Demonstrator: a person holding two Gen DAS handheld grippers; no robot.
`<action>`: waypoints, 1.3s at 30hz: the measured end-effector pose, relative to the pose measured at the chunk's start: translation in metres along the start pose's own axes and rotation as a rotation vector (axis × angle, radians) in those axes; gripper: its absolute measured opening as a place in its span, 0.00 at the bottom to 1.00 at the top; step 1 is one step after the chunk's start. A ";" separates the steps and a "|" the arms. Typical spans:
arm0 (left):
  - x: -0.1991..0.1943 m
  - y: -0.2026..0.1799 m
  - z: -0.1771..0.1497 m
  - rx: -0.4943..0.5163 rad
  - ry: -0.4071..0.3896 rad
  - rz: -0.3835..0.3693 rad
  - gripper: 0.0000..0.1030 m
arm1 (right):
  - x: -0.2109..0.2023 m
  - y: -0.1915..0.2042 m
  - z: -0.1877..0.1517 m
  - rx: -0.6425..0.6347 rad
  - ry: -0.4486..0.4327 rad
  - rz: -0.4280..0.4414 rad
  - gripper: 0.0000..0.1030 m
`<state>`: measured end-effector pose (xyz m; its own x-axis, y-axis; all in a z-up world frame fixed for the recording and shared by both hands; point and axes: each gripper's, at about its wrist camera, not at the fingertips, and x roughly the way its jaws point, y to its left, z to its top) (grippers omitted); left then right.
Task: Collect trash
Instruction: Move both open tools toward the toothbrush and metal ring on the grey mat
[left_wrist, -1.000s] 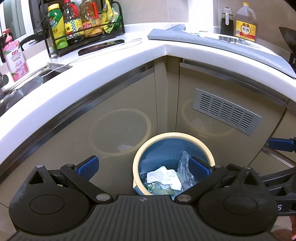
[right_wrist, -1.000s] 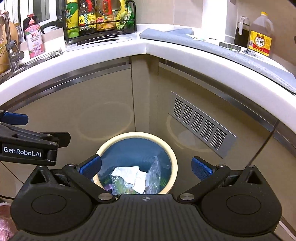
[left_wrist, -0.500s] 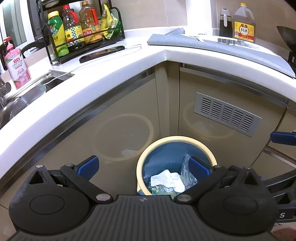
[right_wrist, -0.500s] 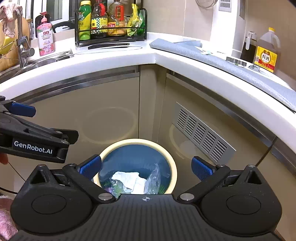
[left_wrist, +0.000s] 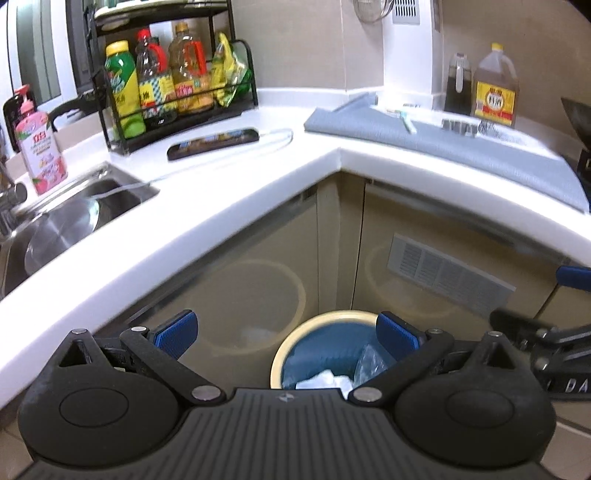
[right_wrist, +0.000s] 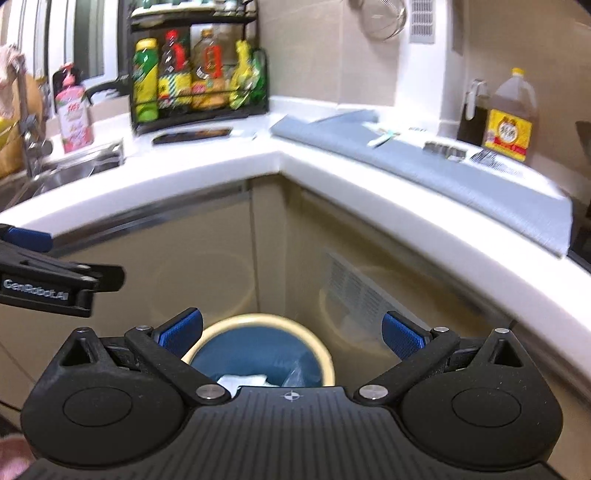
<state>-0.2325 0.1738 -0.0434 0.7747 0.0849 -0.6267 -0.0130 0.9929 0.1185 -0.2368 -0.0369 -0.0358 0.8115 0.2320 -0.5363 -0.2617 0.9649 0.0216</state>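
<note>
A round trash bin (left_wrist: 295, 339) with a cream rim and blue inside stands on the floor in the cabinet corner; the right wrist view shows the bin (right_wrist: 321, 354) too. White paper (left_wrist: 325, 380) and clear plastic (left_wrist: 367, 360) lie inside it. My left gripper (left_wrist: 286, 330) is open and empty above the bin. My right gripper (right_wrist: 291, 330) is open and empty as well. On the grey mat (left_wrist: 461, 144) lie a small wrapper (left_wrist: 408, 123) and several small foil pieces (left_wrist: 460, 125), far ahead of both grippers.
A white L-shaped counter (left_wrist: 236, 192) carries a bottle rack (left_wrist: 177, 88), a phone (left_wrist: 212, 142) on a cable, a sink (left_wrist: 74, 218) with a pink soap bottle (left_wrist: 38, 155), and an oil jug (left_wrist: 495, 92). A vent grille (left_wrist: 447, 273) sits in the cabinet door.
Both grippers have risen and tilted up: the bin has slid to the bottom of each view and more of the counter top shows. Both stay open.
</note>
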 end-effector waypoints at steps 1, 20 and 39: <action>0.000 -0.001 0.006 0.002 -0.004 -0.004 1.00 | -0.001 -0.005 0.005 0.005 -0.012 -0.007 1.00; 0.053 -0.084 0.171 0.108 -0.084 -0.123 1.00 | 0.041 -0.127 0.127 0.115 -0.145 -0.214 1.00; 0.276 -0.199 0.272 0.208 0.079 -0.213 1.00 | 0.237 -0.243 0.192 0.276 0.063 -0.305 1.00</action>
<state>0.1557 -0.0232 -0.0306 0.6943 -0.1090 -0.7114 0.2806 0.9512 0.1281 0.1196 -0.1932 -0.0062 0.7942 -0.0692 -0.6038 0.1424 0.9870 0.0742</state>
